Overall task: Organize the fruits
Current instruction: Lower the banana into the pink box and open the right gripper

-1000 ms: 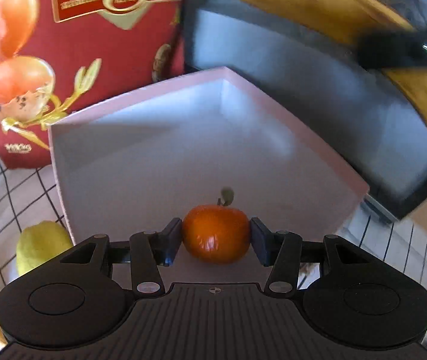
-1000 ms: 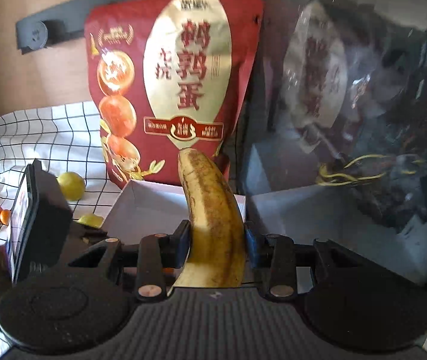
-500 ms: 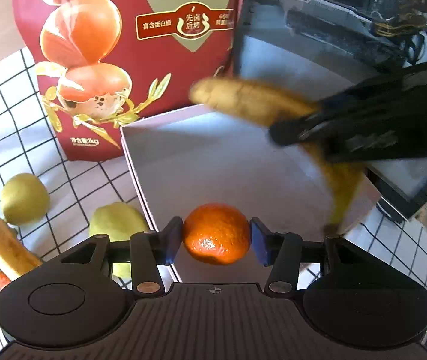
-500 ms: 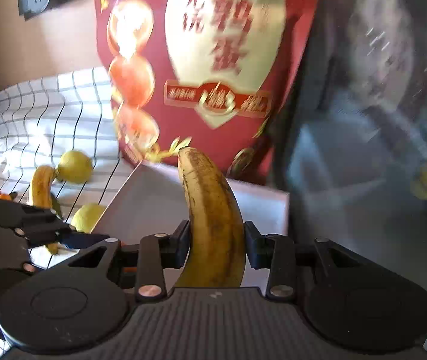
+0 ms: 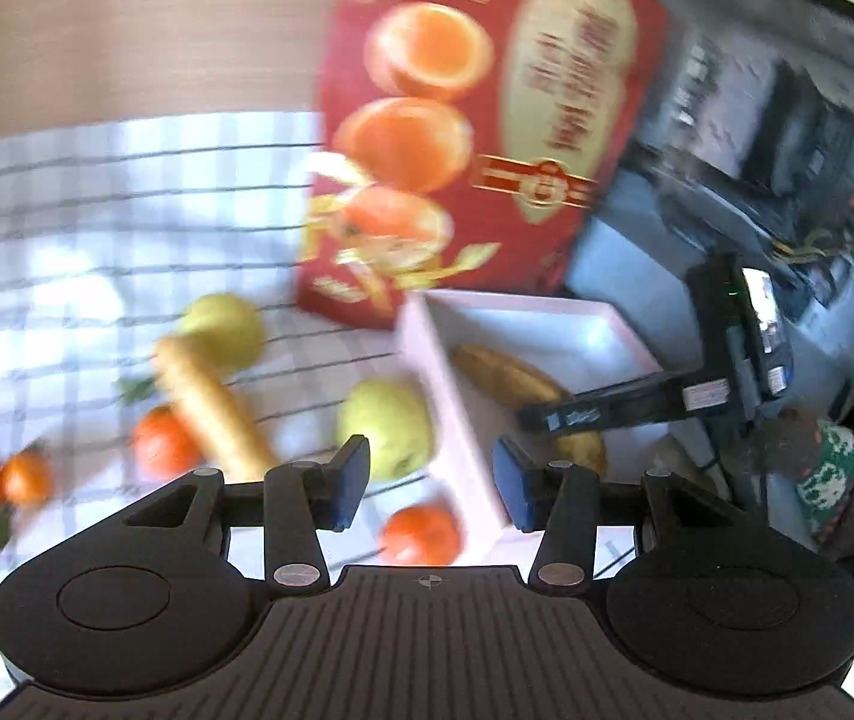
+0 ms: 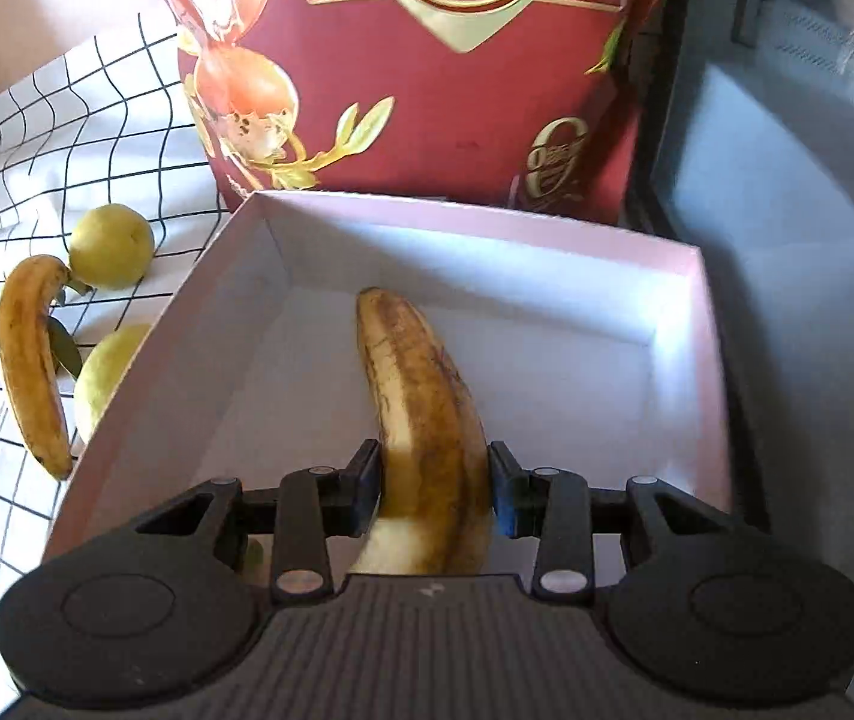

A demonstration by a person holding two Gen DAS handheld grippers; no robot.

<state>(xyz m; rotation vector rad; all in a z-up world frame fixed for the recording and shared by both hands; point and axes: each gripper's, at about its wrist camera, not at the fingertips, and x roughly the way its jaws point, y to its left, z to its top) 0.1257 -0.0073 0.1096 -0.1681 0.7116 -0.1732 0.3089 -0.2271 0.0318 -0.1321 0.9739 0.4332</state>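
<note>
Grips a ripe, brown-streaked yellow banana (image 6: 421,372) near its closer end with the right tool (image 6: 433,480), pads pressed on both flanks, low inside the shallow pale pink cardboard box (image 6: 475,222); cannot tell whether the far tip touches the floor. Likely soft, light and easily bruised: calls for a mild squeeze on the thick middle, then laying flat rather than dropping. Has just been narrowing the left tool (image 5: 430,480), jaws apart with nothing between them, above the black-checked white cloth (image 5: 67,210) on the surface beside the box.

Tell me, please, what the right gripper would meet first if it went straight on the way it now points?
Probably the white box's floor: the right gripper, shut on the banana, points down into it.
</note>
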